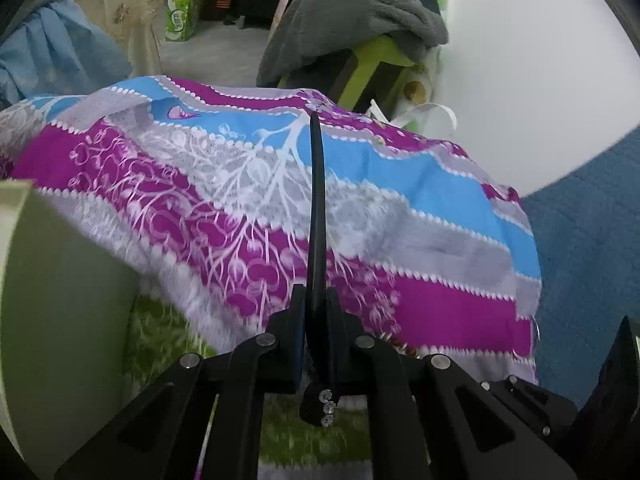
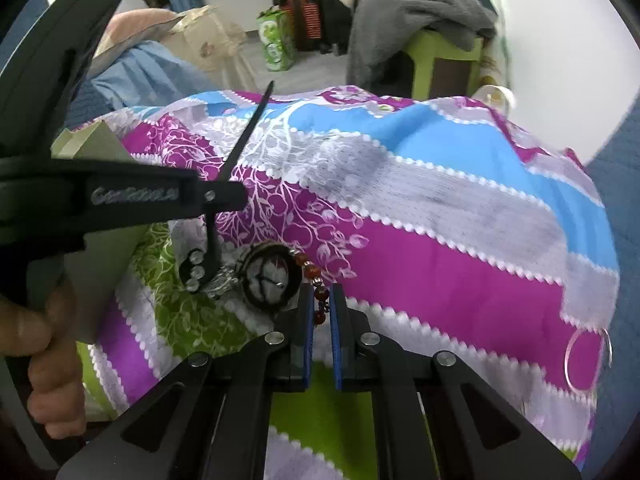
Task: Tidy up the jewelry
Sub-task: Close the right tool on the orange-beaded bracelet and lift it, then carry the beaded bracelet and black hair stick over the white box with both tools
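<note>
- Left gripper [image 1: 316, 320]: jaws pressed together on a long black strap [image 1: 317, 216] with three clear stones at its near end; the strap stands up out of the jaws and curves away over the bedding
- Right gripper [image 2: 321, 304]: jaws nearly together, pinching a string of reddish-brown beads [image 2: 310, 266] that runs from a round watch-like dial [image 2: 267, 278]
- Dial lies on the patterned bedspread [image 2: 440, 248], just in front of the right jaws; strap's stone end hangs just left of it, whether touching cannot be told
- Handling, judged: beaded string light and limp, will sag and swing; beads smooth, may roll out of a loose pinch; thread could snap under a sharp tug. Best held on the beads close to the dial
- Strap looks semi-stiff, holds its own curve; grip mid-length seems adequate
- Surroundings: pale box [image 1: 60, 300] at left edge; thin clear ring [image 2: 588, 360] lying far right on the spread; grey garment on a green stool [image 2: 444, 52] behind, well apart
- Obstruction: the two grippers work close together; a hand [image 2: 44, 356] holds the left tool. Soft folds of the spread could hide small pieces
</note>
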